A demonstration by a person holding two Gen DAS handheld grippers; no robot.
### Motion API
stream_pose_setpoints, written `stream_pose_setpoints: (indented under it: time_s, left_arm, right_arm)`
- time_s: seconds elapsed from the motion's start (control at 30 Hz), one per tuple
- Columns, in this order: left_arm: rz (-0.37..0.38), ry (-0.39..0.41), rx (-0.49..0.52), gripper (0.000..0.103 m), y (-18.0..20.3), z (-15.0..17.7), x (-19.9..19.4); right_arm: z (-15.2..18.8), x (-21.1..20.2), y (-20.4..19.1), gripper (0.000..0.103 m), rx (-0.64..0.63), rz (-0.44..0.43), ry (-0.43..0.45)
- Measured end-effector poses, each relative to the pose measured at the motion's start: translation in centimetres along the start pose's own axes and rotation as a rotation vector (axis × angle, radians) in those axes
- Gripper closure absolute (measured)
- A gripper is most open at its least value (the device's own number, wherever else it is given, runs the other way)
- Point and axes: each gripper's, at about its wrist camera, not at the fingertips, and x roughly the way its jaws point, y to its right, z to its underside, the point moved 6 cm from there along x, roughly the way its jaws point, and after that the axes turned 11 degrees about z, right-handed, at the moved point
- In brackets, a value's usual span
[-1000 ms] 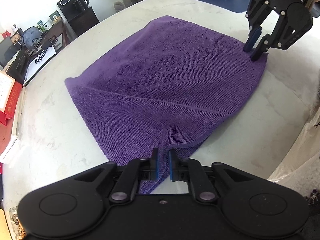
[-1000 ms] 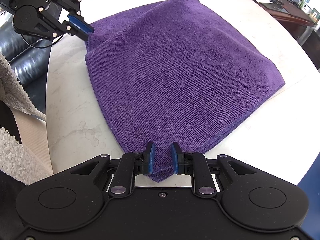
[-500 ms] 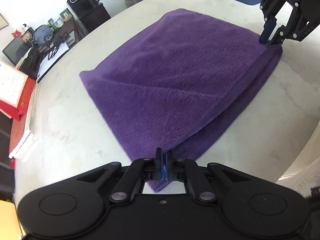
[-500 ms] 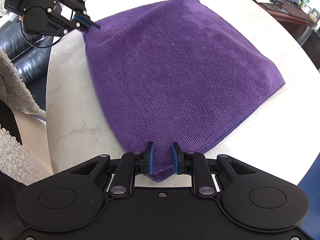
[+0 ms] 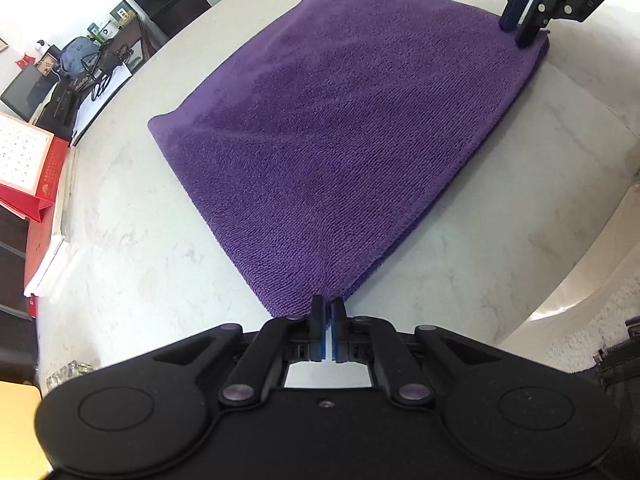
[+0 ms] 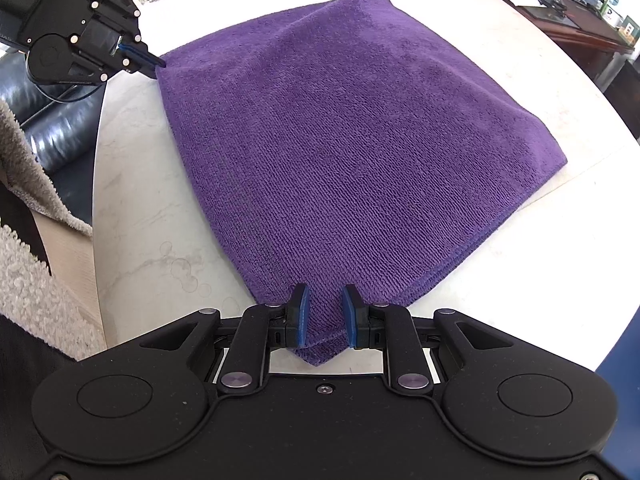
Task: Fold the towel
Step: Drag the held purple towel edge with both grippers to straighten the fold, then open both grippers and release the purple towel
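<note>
A purple towel (image 5: 344,128) lies folded on the white marble table (image 5: 140,248); it also shows in the right wrist view (image 6: 352,148). My left gripper (image 5: 329,312) is shut on the towel's near corner and holds it slightly raised; it shows in the right wrist view (image 6: 154,62) at the towel's far left corner. My right gripper (image 6: 325,312) is open, its jaws astride the other corner, which lies between them. It shows in the left wrist view (image 5: 520,24) at the far right corner.
A red calendar stand (image 5: 28,168) and cluttered desks stand beyond the table's left edge. A black leather seat (image 6: 52,128) and a beige fleece (image 6: 32,264) lie off the table on the right gripper's left. A blue mat (image 6: 624,360) is at right.
My left gripper has shut on the towel corner and lifted it, pulling the top layer taut and smoothing the fold crease. My right gripper has stayed open at its corner.
</note>
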Motion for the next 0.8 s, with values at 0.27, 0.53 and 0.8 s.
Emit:
stream_pose_setpoints:
  time_s: [0.27, 0.53, 0.8]
  left_arm:
    - [0.018, -0.029, -0.039, 0.094, -0.7, 1.5, -1.6]
    - [0.013, 0.08, -0.109, 0.093, -3.6, -1.3, -2.8]
    - [0.098, 0.231, -0.062, 0.082, -5.4, -8.4, 1.7]
  right_arm:
    - [0.1, 0.3, 0.8, 0.085, 0.011, -0.003, 0.002]
    - [0.0, 0.4, 1.2, 0.082, 0.059, 0.002, -0.003]
    - [-5.0, -0.9, 3.9, 0.068, 0.187, -0.001, 0.11]
